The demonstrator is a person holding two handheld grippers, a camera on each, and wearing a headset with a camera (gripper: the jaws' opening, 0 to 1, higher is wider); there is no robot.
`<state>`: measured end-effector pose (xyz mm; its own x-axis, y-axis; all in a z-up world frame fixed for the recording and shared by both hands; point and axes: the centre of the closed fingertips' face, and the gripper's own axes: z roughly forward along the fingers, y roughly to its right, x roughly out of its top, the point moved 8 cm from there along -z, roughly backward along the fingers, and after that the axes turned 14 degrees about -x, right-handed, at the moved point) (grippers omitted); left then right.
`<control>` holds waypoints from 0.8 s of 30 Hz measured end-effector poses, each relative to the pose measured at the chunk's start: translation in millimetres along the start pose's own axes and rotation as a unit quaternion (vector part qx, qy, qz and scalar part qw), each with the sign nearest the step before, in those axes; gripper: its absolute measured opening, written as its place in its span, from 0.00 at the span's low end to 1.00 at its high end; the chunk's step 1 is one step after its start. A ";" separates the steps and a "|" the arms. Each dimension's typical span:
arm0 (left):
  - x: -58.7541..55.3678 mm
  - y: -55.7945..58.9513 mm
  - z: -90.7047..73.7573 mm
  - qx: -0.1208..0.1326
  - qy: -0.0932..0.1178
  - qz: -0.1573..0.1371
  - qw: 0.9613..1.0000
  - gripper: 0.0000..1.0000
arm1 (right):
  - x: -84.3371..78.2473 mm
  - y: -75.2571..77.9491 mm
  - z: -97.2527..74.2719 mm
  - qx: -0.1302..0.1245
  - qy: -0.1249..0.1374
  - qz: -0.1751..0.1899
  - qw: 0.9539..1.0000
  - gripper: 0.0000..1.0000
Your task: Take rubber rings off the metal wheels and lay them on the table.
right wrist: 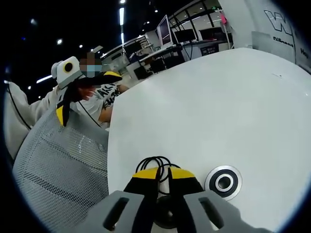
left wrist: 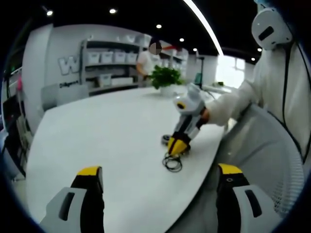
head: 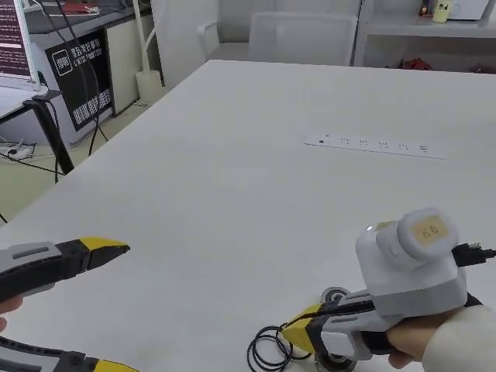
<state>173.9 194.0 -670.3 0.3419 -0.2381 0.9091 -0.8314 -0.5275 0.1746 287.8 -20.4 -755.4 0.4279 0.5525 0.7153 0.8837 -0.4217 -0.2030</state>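
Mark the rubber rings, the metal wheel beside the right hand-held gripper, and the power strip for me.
rubber rings (head: 267,350), head view, on the black loops.
metal wheel (right wrist: 223,182), right gripper view, on its centre hub.
power strip (head: 376,145), head view, middle of its white body.

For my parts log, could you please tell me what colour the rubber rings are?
The rubber rings are black, clearest in the head view.

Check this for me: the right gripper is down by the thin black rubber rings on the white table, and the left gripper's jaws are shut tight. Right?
Not quite. The jaws of the left gripper stand wide open, as the left gripper view shows. The rest holds: the right gripper is down by the thin black rubber rings on the white table.
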 end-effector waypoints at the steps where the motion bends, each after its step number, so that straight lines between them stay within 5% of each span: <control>1: 0.0 -0.1 0.2 0.000 0.000 0.000 1.000 0.98 | -0.2 0.2 -0.3 0.000 0.000 0.000 1.000 0.06; 24: -0.1 1.3 3.4 -0.006 0.007 -0.001 1.000 0.98 | 6.0 -1.3 -21.4 -0.006 0.010 -0.023 1.000 0.23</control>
<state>174.3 190.6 -671.5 0.3385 -0.2254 0.9136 -0.8358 -0.5180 0.1819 285.2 -31.9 -736.5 0.3835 0.5563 0.7372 0.8997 -0.4052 -0.1622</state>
